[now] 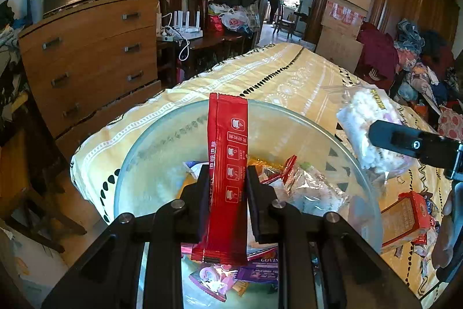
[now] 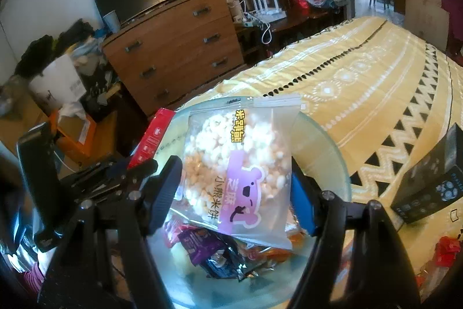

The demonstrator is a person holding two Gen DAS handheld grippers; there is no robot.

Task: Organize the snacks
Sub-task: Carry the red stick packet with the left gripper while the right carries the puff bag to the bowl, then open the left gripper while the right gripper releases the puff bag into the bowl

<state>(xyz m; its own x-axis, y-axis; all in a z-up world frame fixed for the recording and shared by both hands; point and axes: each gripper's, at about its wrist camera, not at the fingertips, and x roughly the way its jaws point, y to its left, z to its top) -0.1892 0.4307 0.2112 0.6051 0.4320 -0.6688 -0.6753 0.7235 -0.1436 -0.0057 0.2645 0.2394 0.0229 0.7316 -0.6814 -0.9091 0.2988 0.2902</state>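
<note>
Two packets held above the glass bowl (image 1: 139, 152) on the bed (image 1: 289, 71): red stick sachet (image 1: 228, 164) clenched upright in the left gripper (image 1: 227, 181), rice-cake bag (image 2: 240, 164) grasped across its width by the right gripper (image 2: 234, 187). Likely trouble: released together, could collide or slide over the rim onto the bedspread.

A glossy red foil sachet (image 1: 227, 173) stood in the centre between matt black plastic fingers (image 1: 202, 193). Below lay a clear, smooth glass bowl (image 1: 139, 164). At right, a rice-cake bag (image 2: 240, 164) was frosted, translucent plastic. The woven yellow cloth (image 1: 289, 77) looked matt; the upper-left dresser (image 1: 86, 48) was satin wood.
</note>
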